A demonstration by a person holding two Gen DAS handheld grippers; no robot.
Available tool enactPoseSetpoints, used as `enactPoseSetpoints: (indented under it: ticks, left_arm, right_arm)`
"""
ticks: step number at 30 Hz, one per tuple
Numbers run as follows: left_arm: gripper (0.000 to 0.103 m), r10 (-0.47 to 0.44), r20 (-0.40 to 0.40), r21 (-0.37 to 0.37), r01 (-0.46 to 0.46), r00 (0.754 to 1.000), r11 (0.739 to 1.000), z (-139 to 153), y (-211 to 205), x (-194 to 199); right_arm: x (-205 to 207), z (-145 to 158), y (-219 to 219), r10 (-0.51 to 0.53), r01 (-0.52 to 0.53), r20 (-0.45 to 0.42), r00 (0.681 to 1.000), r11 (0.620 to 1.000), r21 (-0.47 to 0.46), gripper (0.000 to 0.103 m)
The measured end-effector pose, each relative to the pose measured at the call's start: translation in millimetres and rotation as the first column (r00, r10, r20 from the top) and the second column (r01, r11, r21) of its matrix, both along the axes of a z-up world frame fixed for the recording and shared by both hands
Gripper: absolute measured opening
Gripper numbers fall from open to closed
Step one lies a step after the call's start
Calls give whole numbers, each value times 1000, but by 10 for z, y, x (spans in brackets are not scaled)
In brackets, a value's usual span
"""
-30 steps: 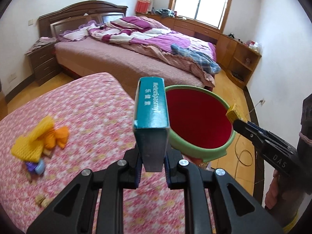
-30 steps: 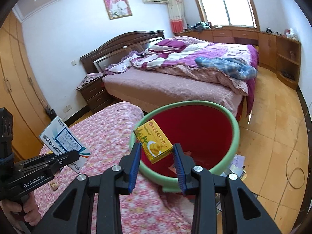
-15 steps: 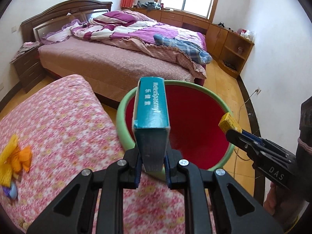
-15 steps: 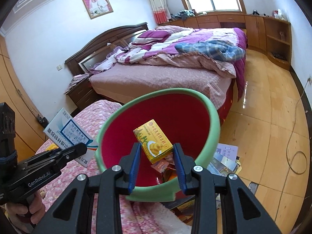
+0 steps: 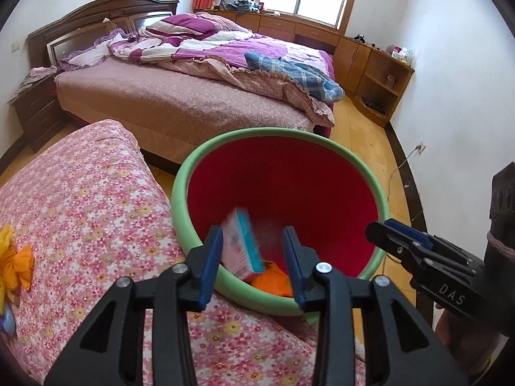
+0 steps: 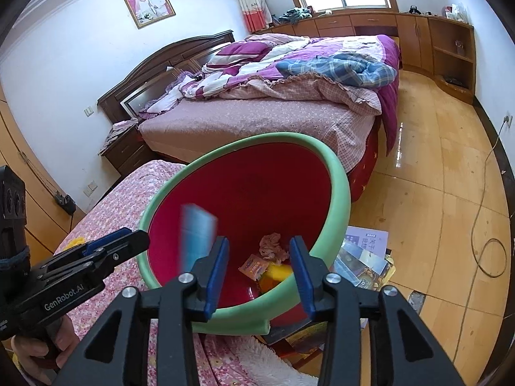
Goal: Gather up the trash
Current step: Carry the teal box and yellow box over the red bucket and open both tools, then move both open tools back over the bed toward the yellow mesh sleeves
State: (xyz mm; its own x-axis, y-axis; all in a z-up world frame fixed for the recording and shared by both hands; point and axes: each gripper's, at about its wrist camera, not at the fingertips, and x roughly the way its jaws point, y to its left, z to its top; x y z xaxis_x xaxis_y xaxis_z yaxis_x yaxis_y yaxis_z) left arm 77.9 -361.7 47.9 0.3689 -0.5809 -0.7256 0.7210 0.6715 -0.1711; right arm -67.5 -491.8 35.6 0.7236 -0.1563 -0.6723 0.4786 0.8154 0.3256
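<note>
A bin with a green rim (image 5: 180, 212) and red inside stands beside the flowered bed. My left gripper (image 5: 252, 263) hangs over its near rim, jaws opening. A teal medicine box (image 5: 243, 247), blurred, drops free between them without touching the pads. My right gripper (image 6: 259, 273) also sits over the bin rim (image 6: 341, 193), jaws opening with nothing between them. Below it a yellow box (image 6: 278, 271) lies among wrappers at the bin's bottom. The teal box (image 6: 196, 238) streaks past on the left. Each view shows the other gripper: right gripper (image 5: 383, 230), left gripper (image 6: 135, 239).
A pink flowered bedcover (image 5: 80, 209) runs under the left gripper, with yellow and orange scraps (image 5: 16, 263) at its left edge. A large bed (image 5: 180, 103) stands behind the bin. Booklets (image 6: 367, 257) and a cable (image 6: 482, 251) lie on the wooden floor.
Both grippers came over the bin and sank a little. Both jaws spread: the teal box left the left jaws and is falling, the yellow box left the right jaws.
</note>
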Motion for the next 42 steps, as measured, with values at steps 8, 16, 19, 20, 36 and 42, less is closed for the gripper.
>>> enactPoseSetpoints:
  ticks: [8,16,19,20,36,42]
  left_arm:
    - [43,45,-3,-23,-45,999,999,111,237,-25]
    - [43,102,-3,-19,-102,995,995,190,651,-84]
    - [43,136,-1,-29,-136,991,990,242,848,-78]
    - [43,145,0,-31,-145,989,989,258,903,-71]
    - [43,349,9,-20,-348,937,937,314,2085,283]
    - [43,451,19,-3,-451,892,892,279,2509,538]
  right_arm:
    - [-77,133,131,6,-6,23,1000,1000,-18,50]
    - [-88,259,432,55,-54,58,997,999,-6,53]
    - [-57,289,574,87,-87,60,994,996,-11,56]
    - [-41,303,630,101,-101,61,993,995,-14,57]
    - [320,452,1316,220,-220,73,973,975,-20,63]
    - [491,467,1536,271,-270,66,960,962,-30,64]
